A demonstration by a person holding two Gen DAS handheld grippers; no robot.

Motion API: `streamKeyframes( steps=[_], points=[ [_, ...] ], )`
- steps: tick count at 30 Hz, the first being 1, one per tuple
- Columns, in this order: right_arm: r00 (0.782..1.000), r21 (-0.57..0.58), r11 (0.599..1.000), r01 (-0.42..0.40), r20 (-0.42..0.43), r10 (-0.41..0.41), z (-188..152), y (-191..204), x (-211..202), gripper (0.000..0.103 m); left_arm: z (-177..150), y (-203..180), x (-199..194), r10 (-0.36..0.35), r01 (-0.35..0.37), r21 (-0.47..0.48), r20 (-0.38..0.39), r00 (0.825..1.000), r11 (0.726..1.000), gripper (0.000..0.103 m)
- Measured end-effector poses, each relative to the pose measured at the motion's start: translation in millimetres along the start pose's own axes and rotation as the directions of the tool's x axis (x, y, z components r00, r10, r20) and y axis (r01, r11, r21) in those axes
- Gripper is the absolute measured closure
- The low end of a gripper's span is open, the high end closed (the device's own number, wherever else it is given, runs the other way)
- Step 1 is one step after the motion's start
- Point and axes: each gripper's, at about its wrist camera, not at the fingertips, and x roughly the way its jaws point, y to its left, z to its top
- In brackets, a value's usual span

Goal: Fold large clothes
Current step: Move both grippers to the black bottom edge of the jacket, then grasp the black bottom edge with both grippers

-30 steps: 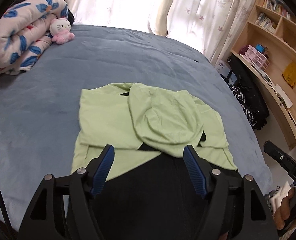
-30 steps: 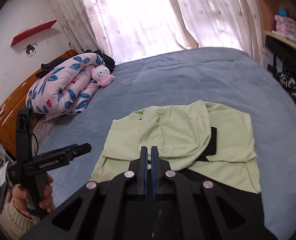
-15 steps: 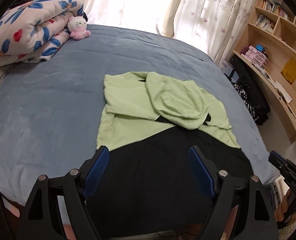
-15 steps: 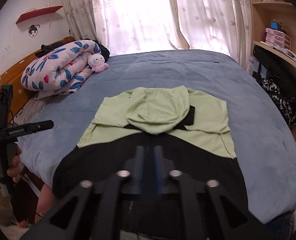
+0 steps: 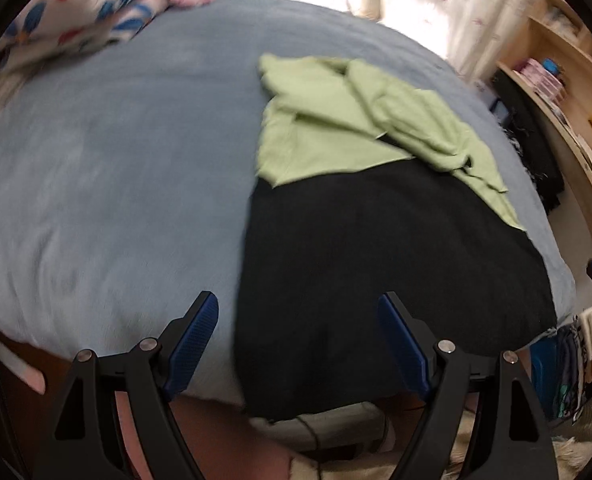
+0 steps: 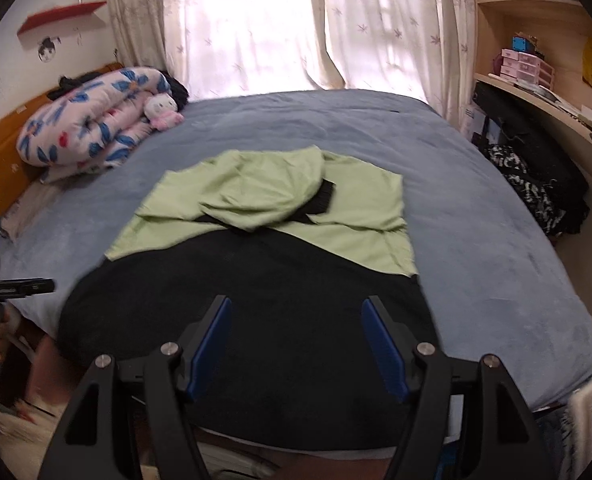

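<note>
Green and black, the garment (image 6: 256, 264) lies spread on the blue bed cover (image 6: 496, 240), its green top half folded in on itself toward the curtains (image 6: 276, 20) and its black hem at the near edge of the bed. Our left gripper (image 5: 298, 336) hangs with jaws wide apart over the hem's left corner, nothing between them. Our right gripper (image 6: 296, 340) is opening above the black cloth, gripping nothing.
</note>
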Motion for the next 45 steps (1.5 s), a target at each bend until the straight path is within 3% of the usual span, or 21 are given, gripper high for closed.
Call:
streamKeyframes(
  steps=[5, 10, 17, 24, 26, 28, 31, 35, 38, 41, 45],
  points=[
    [0.992, -0.066, 0.995, 0.069, -0.102, -0.076, -27, -31, 14, 0.036, -14, 30, 22, -0.071, 0.066, -0.093, -0.048, 0.996, 0.993, 0.023],
    [0.972, -0.031, 0.993, 0.115, -0.201, -0.118, -63, -71, 26, 0.036, -22, 27, 45, -0.056, 0.051, -0.058, -0.083, 0.995, 0.997, 0.023],
    [0.959, 0.095, 0.990, 0.105, -0.273, -0.075, -91, -107, 52, 0.036, -28, 16, 61, -0.015, 0.016, 0.013, -0.087, 0.996, 1.000, 0.022],
    [0.965, 0.155, 0.986, 0.057, -0.263, -0.014, -99, -111, 65, 0.037, -35, 12, 58, -0.030, 0.034, 0.049, -0.089, 0.996, 0.998, 0.025],
    [0.967, 0.178, 0.984, 0.029, -0.255, 0.018, -101, -114, 67, 0.047, -36, 11, 58, -0.024, 0.029, 0.057, -0.089, 0.996, 0.998, 0.033],
    [0.967, 0.203, 0.979, 0.000, -0.249, 0.052, -103, -114, 65, 0.066, -38, 12, 58, -0.033, 0.038, 0.049, -0.090, 0.995, 0.998, 0.043],
    [0.969, 0.203, 0.979, 0.002, -0.243, 0.049, -103, -116, 64, 0.075, -39, 17, 57, -0.074, 0.077, 0.019, -0.104, 0.992, 0.997, 0.063],
    [0.972, 0.196, 0.980, 0.010, -0.234, 0.037, -99, -113, 62, 0.082, -38, 19, 61, -0.128, 0.121, -0.049, -0.176, 0.976, 0.991, 0.091],
    [0.976, 0.169, 0.985, 0.016, -0.219, 0.022, -90, -105, 59, 0.084, -33, 16, 62, -0.142, 0.122, -0.103, -0.211, 0.967, 0.987, 0.095],
    [0.983, 0.207, 0.978, -0.034, -0.168, 0.070, -75, -105, 51, 0.084, -23, 15, 57, -0.207, 0.172, -0.175, -0.206, 0.956, 0.969, 0.098],
    [0.988, 0.272, 0.954, -0.128, -0.049, 0.147, -39, -105, 35, 0.084, 10, 0, 32, -0.340, 0.312, -0.228, -0.096, 0.936, 0.922, 0.099]
  ],
)
